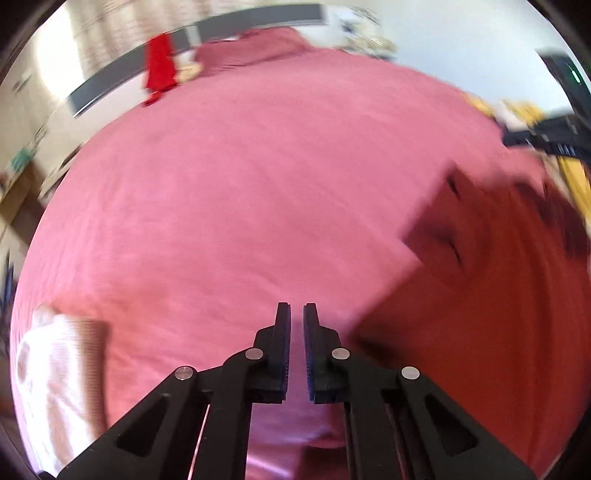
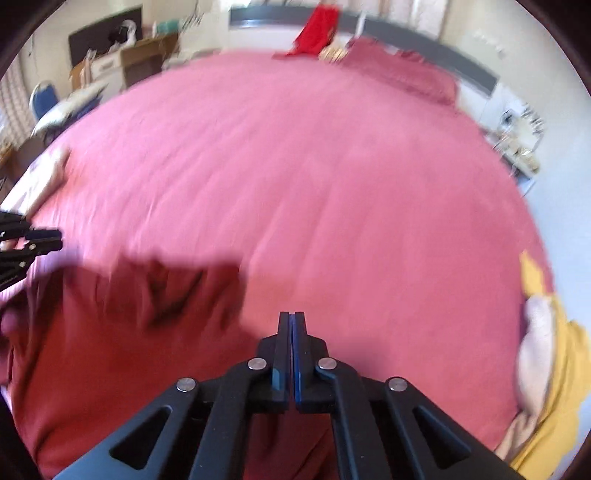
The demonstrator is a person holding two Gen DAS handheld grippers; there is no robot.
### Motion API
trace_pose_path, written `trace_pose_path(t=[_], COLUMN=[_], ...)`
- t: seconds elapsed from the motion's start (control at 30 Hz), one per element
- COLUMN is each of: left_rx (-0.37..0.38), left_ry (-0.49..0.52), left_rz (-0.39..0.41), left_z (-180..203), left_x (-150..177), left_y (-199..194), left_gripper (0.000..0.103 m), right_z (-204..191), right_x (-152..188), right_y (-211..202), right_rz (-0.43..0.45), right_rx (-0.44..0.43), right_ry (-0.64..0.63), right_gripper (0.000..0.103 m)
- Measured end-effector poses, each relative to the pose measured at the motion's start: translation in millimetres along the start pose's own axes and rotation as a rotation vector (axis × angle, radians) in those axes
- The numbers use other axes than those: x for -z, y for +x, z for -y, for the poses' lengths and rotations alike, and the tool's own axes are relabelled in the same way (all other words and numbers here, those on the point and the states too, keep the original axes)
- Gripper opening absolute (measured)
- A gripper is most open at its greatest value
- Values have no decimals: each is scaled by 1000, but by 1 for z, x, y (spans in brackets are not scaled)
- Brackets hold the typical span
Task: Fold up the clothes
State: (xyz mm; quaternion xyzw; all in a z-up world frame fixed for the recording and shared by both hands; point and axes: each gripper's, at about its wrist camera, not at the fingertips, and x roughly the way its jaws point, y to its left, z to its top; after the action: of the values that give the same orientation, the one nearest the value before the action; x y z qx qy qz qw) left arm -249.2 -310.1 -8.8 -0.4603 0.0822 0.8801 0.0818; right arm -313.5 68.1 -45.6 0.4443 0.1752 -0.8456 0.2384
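Left wrist view: the left hand-held gripper [image 1: 297,310] has its two black fingers drawn to a narrow slit with nothing between them, hanging over the pink bedspread [image 1: 240,177]. Right wrist view: the right hand-held gripper [image 2: 292,318] is fully closed, pads pressed together and empty. One dark red garment [image 2: 122,332] lies crumpled on the bed between the two grippers, blurred. One white-and-pink folded cloth [image 1: 55,369] rests at the bed's left edge, one mustard-yellow garment [image 2: 557,391] at its right edge, and one bright red garment [image 2: 319,29] hangs at the far end.
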Motion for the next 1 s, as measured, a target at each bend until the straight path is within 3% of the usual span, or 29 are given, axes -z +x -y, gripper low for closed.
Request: trace_pose_path(t=[0.13, 0.17, 0.2, 0.23, 0.27, 0.47, 0.53, 0.6, 0.67, 0.77, 0.8, 0.83, 0.87, 0.9, 0.93, 1.0], left_rx=[127, 143, 159, 178, 196, 309, 282, 233, 129, 117, 126, 120, 107, 98, 90, 61], left_ry=[-14, 7, 24, 25, 24, 13, 48, 96, 160, 123, 104, 103, 111, 119, 126, 140], left_rz=[-67, -90, -110, -113, -114, -101, -122, -88, -23, -30, -41, -42, -46, -50, -52, -44], left_z=[-6, 1, 9, 16, 23, 50, 59, 73, 94, 96, 95, 95, 98, 100, 101, 102], left_x=[-6, -5, -5, -5, -6, -12, -10, -5, 8, 15, 16, 18, 19, 19, 17, 13], left_y=[1, 8, 13, 18, 22, 56, 65, 72, 72, 67, 66, 63, 58, 55, 49, 38], left_gripper=[12, 23, 34, 61, 72, 76, 79, 87, 89, 88, 83, 73, 67, 46, 14, 9], right_z=[14, 16, 17, 17, 17, -2, -8, -13, -19, -29, -32, -33, -34, -35, -40, -52], right_x=[-32, -32, -32, -28, -25, 11, 22, 32, 41, 52, 55, 57, 59, 61, 64, 65], right_y=[-1, 6, 12, 18, 25, 55, 70, 78, 77, 70, 67, 65, 64, 61, 57, 43], right_rz=[-52, -81, -108, -133, -158, -294, -307, -274, -217, -173, -182, -202, -219, -227, -226, -193], right_rx=[-243, -339, -397, -386, -375, -315, -292, -299, -287, -245, -238, -253, -269, -280, -267, -202], right_ry=[88, 117, 137, 142, 146, 34, -12, -34, -56, -51, -27, 13, 49, 67, 52, -16], right_gripper=[5, 10, 25, 25, 26, 32, 34, 40, 48, 47, 37, 20, 14, 11, 10, 9])
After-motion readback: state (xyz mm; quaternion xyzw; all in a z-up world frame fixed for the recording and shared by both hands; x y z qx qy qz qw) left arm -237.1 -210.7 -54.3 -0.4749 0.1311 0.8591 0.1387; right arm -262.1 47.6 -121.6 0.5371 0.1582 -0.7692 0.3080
